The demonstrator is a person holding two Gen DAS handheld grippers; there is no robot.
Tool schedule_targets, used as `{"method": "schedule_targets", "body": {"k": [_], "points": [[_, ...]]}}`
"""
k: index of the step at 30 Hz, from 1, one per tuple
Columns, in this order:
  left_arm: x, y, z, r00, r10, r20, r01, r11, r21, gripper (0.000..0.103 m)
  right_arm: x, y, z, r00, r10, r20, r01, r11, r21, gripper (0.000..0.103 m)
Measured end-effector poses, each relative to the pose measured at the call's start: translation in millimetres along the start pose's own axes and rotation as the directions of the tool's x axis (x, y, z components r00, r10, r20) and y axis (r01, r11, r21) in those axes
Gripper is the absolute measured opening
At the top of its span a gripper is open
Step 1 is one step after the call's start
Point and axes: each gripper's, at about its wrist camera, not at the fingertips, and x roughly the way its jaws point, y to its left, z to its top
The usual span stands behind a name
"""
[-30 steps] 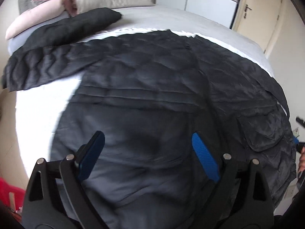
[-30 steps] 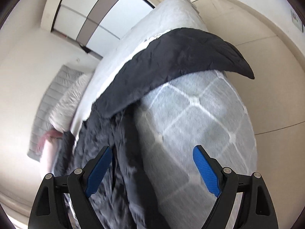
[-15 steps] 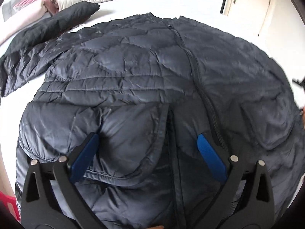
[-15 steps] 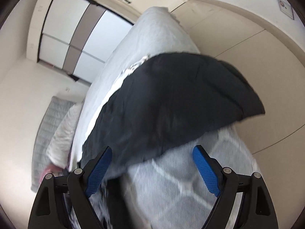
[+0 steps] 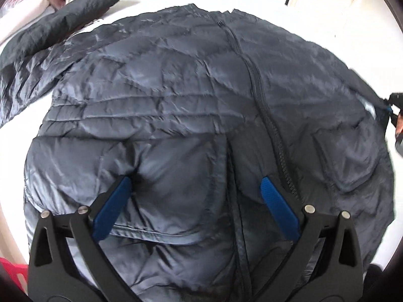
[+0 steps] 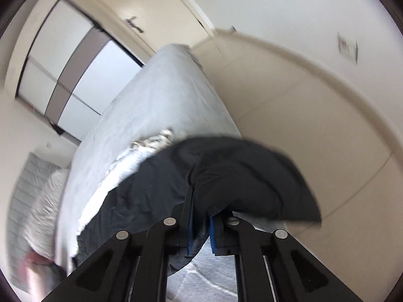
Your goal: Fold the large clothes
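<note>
A dark quilted jacket (image 5: 176, 95) is spread front-up on the bed (image 6: 161, 105), its zip (image 5: 259, 95) closed down the middle and one sleeve (image 5: 50, 32) laid out toward the pillows (image 5: 30, 2). The left claw (image 5: 194, 201) is held wide apart over the lower front, beside a flap pocket (image 5: 176, 188); nothing is gripped. The right claw (image 6: 201, 226) is pinched together on a fold of the jacket's other sleeve (image 6: 252, 188) at the mattress edge.
</note>
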Motion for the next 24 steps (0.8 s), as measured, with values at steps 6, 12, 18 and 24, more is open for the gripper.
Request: {"method": "schedule_targets", "body": {"k": [6, 12, 18, 24], "points": [[-27.6, 24.2, 11.8, 0.994, 0.034, 0.104, -0.025, 0.997, -0.078, 0.102, -58.7, 70.0, 2.3, 0.991, 0.043, 0.127, -0.022, 0.986, -0.166, 0.007], [-42.7, 35.7, 15.0, 0.986, 0.072, 0.148, -0.058, 0.994, -0.092, 0.102, -108.7, 150.2, -27.4, 0.971, 0.138, 0.194, -0.052, 0.919, -0.390, 0.007], [-48.7, 42.9, 14.3, 0.985, 0.066, 0.159, -0.050, 0.994, -0.099, 0.102, -123.5, 239.5, -100.1, 0.960, 0.243, 0.137, -0.115, 0.793, -0.599, 0.007], [-50.0, 46.1, 15.6, 0.986, 0.061, 0.157, -0.045, 0.993, -0.106, 0.102, -99.0, 305.1, -207.0, 0.972, 0.236, 0.018, -0.131, 0.597, -0.791, 0.007]]}}
